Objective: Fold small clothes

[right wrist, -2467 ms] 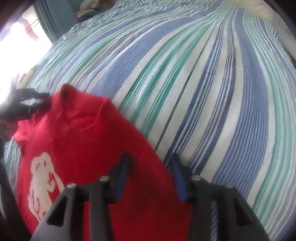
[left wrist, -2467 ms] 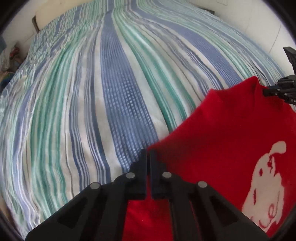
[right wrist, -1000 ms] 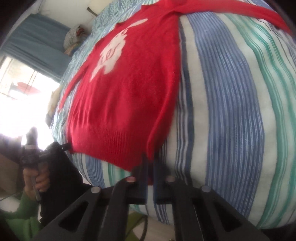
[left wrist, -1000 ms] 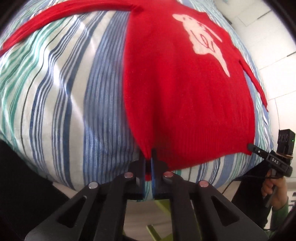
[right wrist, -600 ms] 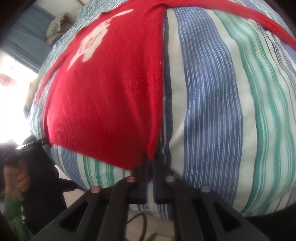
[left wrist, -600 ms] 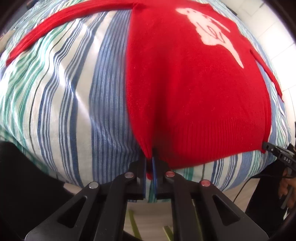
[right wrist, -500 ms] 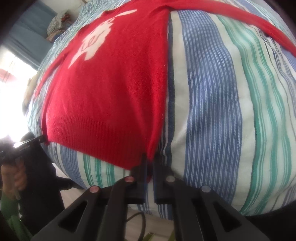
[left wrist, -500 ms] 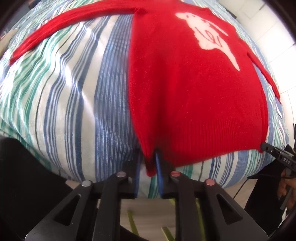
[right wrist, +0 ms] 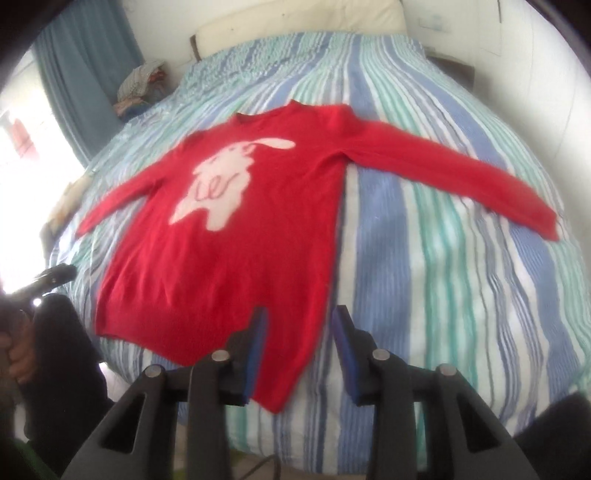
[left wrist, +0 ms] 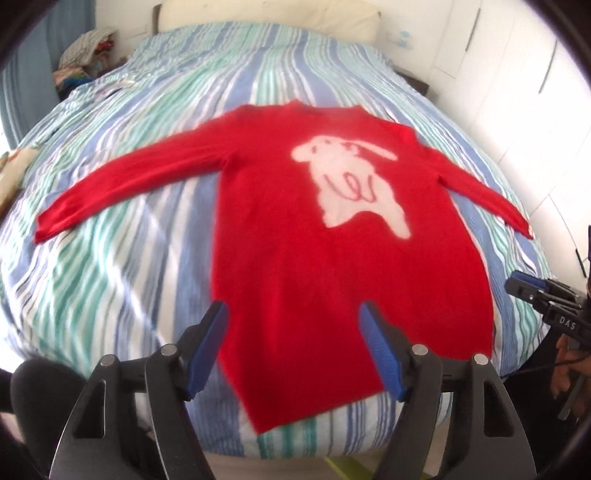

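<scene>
A small red long-sleeved sweater [left wrist: 295,236] with a white animal print lies flat and face up on the striped bed, both sleeves spread out; it also shows in the right wrist view [right wrist: 240,236]. Its hem hangs at the near edge of the bed. My left gripper [left wrist: 295,347] is open and empty, raised above the hem's left corner. My right gripper [right wrist: 299,343] is open and empty above the hem's right corner. The right gripper also shows at the right edge of the left wrist view [left wrist: 546,299].
The bed [left wrist: 110,258] has a blue, green and white striped cover. A pile of clothes [left wrist: 85,51] lies at the far left by a blue curtain [right wrist: 81,74]. A pillow [right wrist: 295,22] is at the head. White cupboards [left wrist: 498,55] stand on the right.
Both grippers were shut on the sweater's hem corners; now both have opened, let go and pulled up and back. The sweater lies spread flat on the bed.
</scene>
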Tool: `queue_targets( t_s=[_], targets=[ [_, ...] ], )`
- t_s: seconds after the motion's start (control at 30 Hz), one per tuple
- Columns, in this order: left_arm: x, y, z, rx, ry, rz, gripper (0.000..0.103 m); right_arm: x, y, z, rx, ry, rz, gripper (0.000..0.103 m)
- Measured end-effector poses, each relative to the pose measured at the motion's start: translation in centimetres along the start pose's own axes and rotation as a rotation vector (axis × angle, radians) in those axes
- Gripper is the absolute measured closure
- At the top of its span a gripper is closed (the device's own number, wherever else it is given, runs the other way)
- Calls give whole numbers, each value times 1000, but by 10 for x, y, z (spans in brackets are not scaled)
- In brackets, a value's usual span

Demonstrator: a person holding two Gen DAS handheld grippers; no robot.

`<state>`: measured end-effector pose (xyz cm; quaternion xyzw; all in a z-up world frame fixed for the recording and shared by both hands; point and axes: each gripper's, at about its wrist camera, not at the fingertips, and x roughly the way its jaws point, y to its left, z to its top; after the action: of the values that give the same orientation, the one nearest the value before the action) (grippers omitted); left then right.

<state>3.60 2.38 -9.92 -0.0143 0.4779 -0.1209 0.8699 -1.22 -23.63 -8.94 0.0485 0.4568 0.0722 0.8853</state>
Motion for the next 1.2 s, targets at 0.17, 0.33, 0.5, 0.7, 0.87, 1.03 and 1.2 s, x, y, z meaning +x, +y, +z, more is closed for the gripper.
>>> queue_targets(
  t_s=[0.17,0.33,0.5,0.7,0.87,1.03,1.2],
  targets=[
    [55,-18,-30,98,133,53,28,64,25,-3,-72,71,37,67],
    [47,-25,-38,160,101,83,18,84,12,-38,-8,80,35,66],
    [40,-17,-35,101,76,54,18,76,13,-35,-3,65,34,66],
    [34,-9,-30,53,33,59,18,45,24,-26,-59,-94,-5,65],
    [30,-3,-24,30,-11,84,18,42,30,-23,-98,-136,-35,62],
    [25,3,-22,5,-36,108,18,43,32,-24,-110,-143,-49,62],
    [18,7,-19,-11,-78,136,16,39,30,-24,-104,-171,-59,62]
  ],
)
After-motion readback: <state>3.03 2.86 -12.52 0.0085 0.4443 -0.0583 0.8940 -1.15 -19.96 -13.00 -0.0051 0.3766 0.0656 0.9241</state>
